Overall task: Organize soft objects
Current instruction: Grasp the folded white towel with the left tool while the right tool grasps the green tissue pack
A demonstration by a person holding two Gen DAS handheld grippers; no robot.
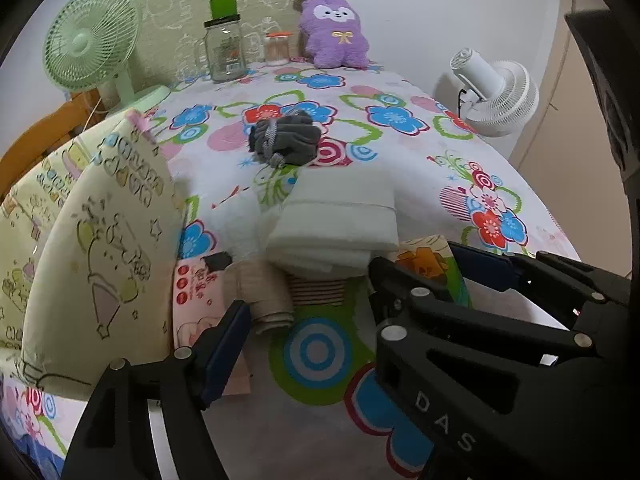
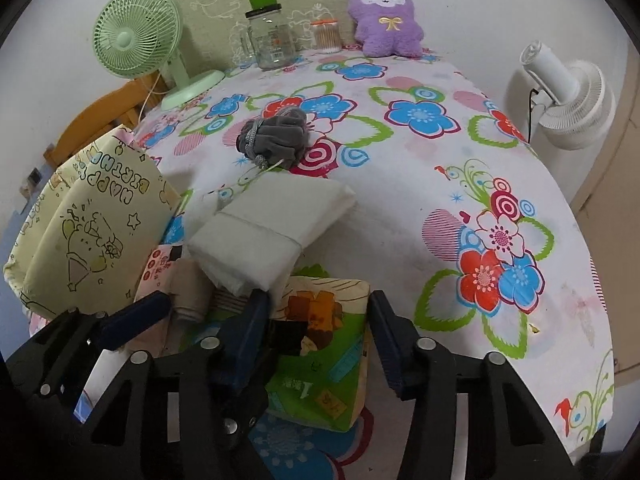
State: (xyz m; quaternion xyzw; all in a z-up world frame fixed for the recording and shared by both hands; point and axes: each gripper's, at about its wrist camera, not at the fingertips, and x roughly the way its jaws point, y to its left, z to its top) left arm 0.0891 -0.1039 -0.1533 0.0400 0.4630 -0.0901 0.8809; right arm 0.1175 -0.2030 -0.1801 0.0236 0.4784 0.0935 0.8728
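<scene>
The right hand-held gripper [image 2: 318, 334] clasps a green printed tissue pack [image 2: 320, 364] near the flowered surface's [image 2: 480, 184] front edge; the left hand-held gripper [image 1: 348, 292] stands released beside stacked white foam pads [image 1: 336, 224], open cloth beyond.

Purple plush toy [image 1: 335, 32], grey pouch [image 1: 286, 140], white folded towel [image 1: 340, 216], flower-patterned tablecloth [image 1: 420, 152]

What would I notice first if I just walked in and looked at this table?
Probably the purple plush bunny sitting at the far end against the wall, and the loud flowered tablecloth covering everything. Next, the green fan at the far left corner and the folded white cloth piled near the middle, just beyond the grippers.
</scene>
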